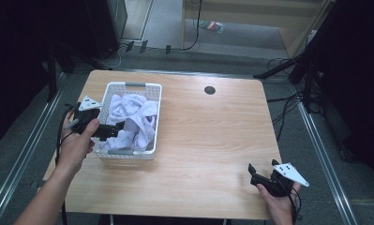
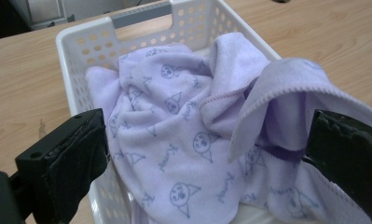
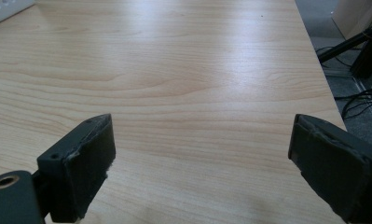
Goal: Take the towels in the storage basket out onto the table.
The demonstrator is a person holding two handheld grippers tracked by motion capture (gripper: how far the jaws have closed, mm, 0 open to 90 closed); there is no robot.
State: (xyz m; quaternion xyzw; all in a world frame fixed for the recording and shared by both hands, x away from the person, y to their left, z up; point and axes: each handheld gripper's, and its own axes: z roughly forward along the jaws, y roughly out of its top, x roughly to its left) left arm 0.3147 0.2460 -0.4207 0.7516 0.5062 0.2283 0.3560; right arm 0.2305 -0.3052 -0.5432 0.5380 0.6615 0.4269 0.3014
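at the left of the desk (image 1: 208, 136) my left hand (image 1: 77, 140) holds my left gripper (image 1: 115, 130) over the near left rim of the white basket (image 1: 128, 86), its fingers (image 2: 76, 163) reaching in above the crumpled lilac towel (image 1: 130, 119). in the left gripper view those fingers stand wide apart, one over the basket's wall and the other beside a raised fold of the towel, which has small cartoon faces printed on it and fills the basket; whether the fingers touch the cloth i cannot tell, and they clamp nothing. the middle of the desk is bare wood, with a dark round hole (image 1: 210, 90) near the far edge. at the near right corner my right gripper (image 1: 259, 176) rests low in my right hand (image 1: 280, 204), its fingers (image 3: 81, 163) spread wide over bare desk, holding nothing.
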